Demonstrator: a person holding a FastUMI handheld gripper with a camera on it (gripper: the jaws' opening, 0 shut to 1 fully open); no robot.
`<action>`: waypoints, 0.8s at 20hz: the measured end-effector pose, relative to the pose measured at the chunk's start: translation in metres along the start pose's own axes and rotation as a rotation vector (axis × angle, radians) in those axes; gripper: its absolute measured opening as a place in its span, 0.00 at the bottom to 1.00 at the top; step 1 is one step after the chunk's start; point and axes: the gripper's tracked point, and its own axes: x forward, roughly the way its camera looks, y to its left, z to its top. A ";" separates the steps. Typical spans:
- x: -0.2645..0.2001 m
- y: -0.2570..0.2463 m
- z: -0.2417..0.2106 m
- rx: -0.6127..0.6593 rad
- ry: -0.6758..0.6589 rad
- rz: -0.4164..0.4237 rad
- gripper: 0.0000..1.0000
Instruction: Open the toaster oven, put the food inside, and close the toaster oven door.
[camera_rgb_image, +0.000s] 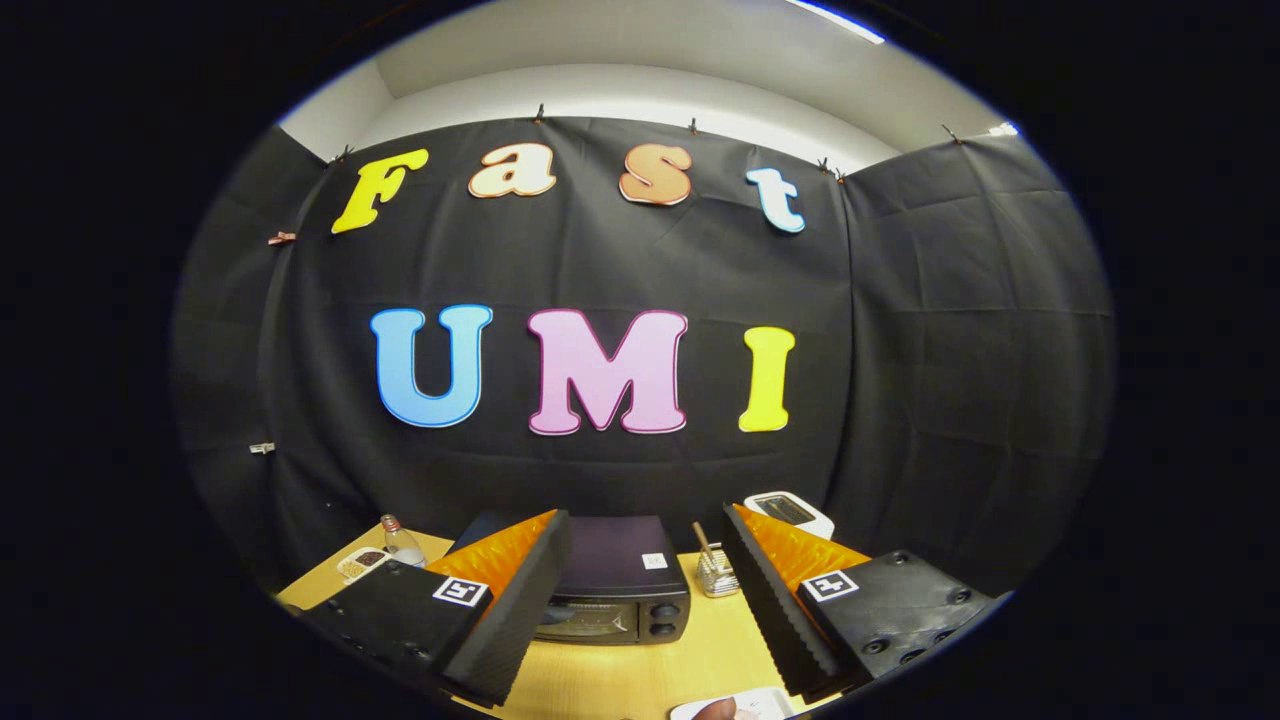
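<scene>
Backdrop: black cloth wall (640, 260) well beyond the fingers, hung by clips along its top edge; pale ceiling above it.
Table: light wood tabletop (620, 680) under and ahead of the fingers.
Toaster oven: dark toaster oven (615, 585) on the table, just ahead of the fingers and in the gap between them. Flat top with a small white sticker. Door is closed, glass front faces the camera, two knobs stacked at its right end. Left finger hides part of its left side.
Gripper: gripper (640, 610) held above the table, level with the oven. Fingers (510, 610) spread wide apart, nothing between them but the oven further ahead, touching nothing. Square marker tag on each finger block.
White device: white device with a dark screen (790, 512) beyond the right finger, near the wall; partly hidden by that finger.
Holder: small wire-like holder (715, 572) with a stick standing in it, just right of the oven, beside the right finger.
Bottle: clear bottle (402, 543) beyond the left finger, left of the oven.
Tray: small white tray with dark contents (362, 563) just left of the bottle.
Food: white plate (740, 706) on the table near the base of the right finger, with a brownish item on it; mostly cut off, cannot tell what food it is.
</scene>
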 end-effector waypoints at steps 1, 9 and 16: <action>0.005 0.007 -0.008 -0.001 0.014 0.009 0.98; 0.056 0.079 -0.121 -0.022 0.243 0.088 0.98; 0.101 0.109 -0.200 -0.033 0.393 0.098 0.98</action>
